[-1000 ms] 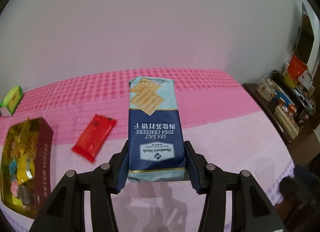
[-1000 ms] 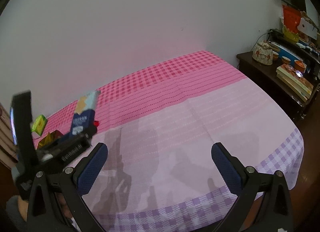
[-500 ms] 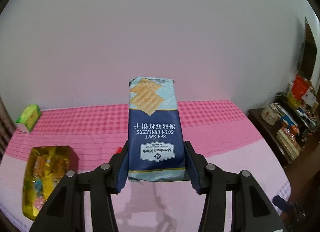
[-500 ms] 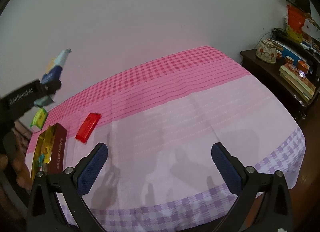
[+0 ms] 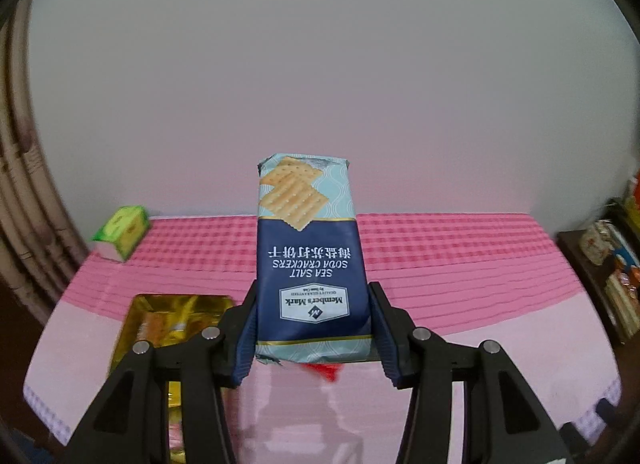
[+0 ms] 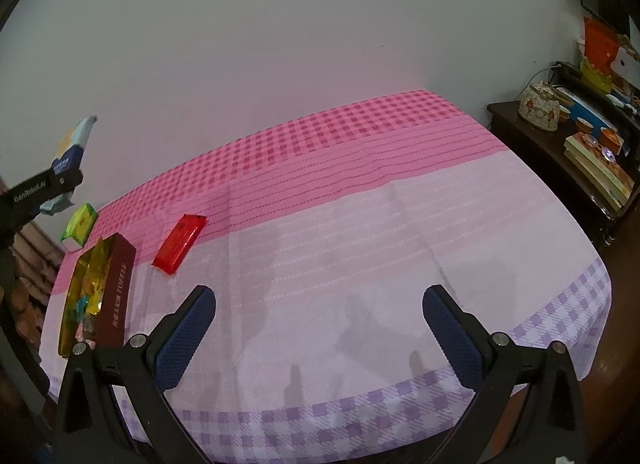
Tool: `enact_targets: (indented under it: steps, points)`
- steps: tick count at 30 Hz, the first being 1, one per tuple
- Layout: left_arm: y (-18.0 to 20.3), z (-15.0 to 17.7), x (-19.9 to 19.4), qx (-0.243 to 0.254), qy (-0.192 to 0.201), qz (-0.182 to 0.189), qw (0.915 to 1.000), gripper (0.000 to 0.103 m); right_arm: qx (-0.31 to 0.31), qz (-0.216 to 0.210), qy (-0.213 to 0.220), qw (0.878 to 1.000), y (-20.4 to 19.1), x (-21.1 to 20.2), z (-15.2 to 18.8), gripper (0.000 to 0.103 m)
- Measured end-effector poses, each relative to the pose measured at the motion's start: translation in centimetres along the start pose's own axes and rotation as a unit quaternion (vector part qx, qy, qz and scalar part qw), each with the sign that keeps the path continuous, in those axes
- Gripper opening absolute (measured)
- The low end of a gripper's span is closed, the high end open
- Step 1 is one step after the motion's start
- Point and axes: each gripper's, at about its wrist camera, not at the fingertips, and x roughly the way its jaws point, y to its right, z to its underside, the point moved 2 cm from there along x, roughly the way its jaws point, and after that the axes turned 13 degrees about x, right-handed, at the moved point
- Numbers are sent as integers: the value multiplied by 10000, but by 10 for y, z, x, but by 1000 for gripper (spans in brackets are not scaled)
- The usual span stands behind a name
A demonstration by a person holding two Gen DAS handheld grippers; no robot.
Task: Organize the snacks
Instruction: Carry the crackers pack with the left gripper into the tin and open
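The table (image 6: 360, 232) filled the frame's lower half, the toffee box (image 6: 96, 296) at lower left, nearer than a second before. The cracker pack (image 5: 310, 264) stood mid-frame, long axis pointing away, printing upside down, gripped by the left gripper (image 5: 312, 328). The right gripper (image 6: 316, 328) hovered spread, holding nothing.

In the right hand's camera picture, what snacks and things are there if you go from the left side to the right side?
Cracker pack held up by the left gripper → green packet → toffee box → red packet → flowered pot → stack of books.
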Motion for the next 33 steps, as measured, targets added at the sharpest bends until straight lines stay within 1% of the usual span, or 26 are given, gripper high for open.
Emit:
enact_targets:
  steps: [5,11,19,26,33]
  points:
    - [-27,15,9,-169,-172,-258,9994,51,-48,20,-32,10000,-2,2,2,103]
    - [-47,28,13,-229,-305,-444,9983,51,-111,39,-66,9999,-5,5,6,103]
    - [-64,41,18,-273,-506,-638,9963,51,-179,51,-119,9998,-8,6,10,103]
    - [-78,50,21,-224,-601,-807,9947,51,-196,43,-158,9997,-9,8,12,103]
    - [-100,73,29,-229,-824,-948,9918,51,-230,58,-209,9995,-11,10,15,103]
